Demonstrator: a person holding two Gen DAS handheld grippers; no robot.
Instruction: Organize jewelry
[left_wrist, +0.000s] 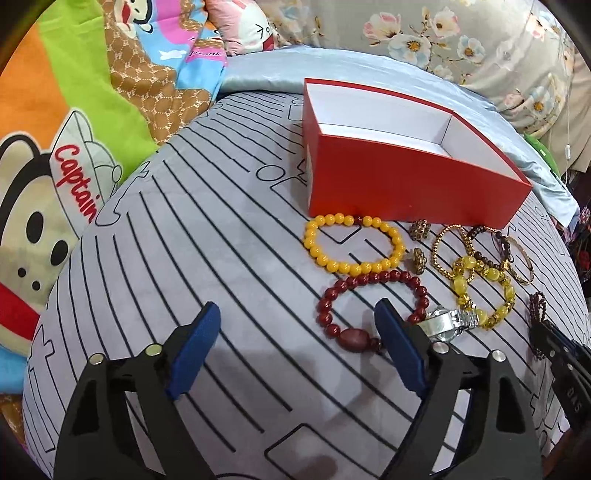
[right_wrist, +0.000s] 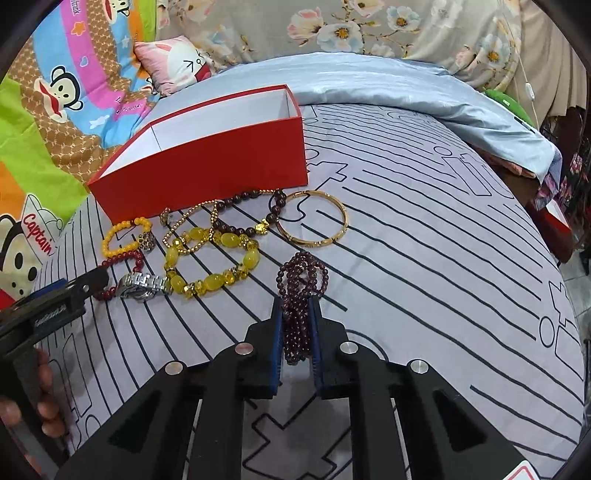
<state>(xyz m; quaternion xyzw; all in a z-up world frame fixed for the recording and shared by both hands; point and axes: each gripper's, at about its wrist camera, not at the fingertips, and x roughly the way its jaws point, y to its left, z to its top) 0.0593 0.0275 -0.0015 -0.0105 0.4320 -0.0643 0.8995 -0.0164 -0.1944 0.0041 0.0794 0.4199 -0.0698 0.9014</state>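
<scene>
My right gripper (right_wrist: 295, 308) is shut on a bunched string of small dark purple beads (right_wrist: 301, 273), which sticks out past its tips over the striped cloth. My left gripper (left_wrist: 298, 312) stands open low over the cloth. Its right finger (left_wrist: 397, 343) lies across a dark red bead bracelet (left_wrist: 354, 338), and nothing is pinched between the pads. An open red box (left_wrist: 388, 184) with a white inside sits behind the jewelry. In front of it lie a yellow bead bracelet (left_wrist: 369, 266), a silver watch (left_wrist: 443, 319), a chunky amber bracelet (left_wrist: 498, 280) and a gold bangle (right_wrist: 345, 221).
The jewelry lies on a grey cloth with black stripes (right_wrist: 424, 258) spread over a bed. A pale blue quilt (right_wrist: 369, 77) and cartoon bedding (left_wrist: 55, 147) border it at the back and left. A hand (right_wrist: 48, 406) holds the left gripper's handle.
</scene>
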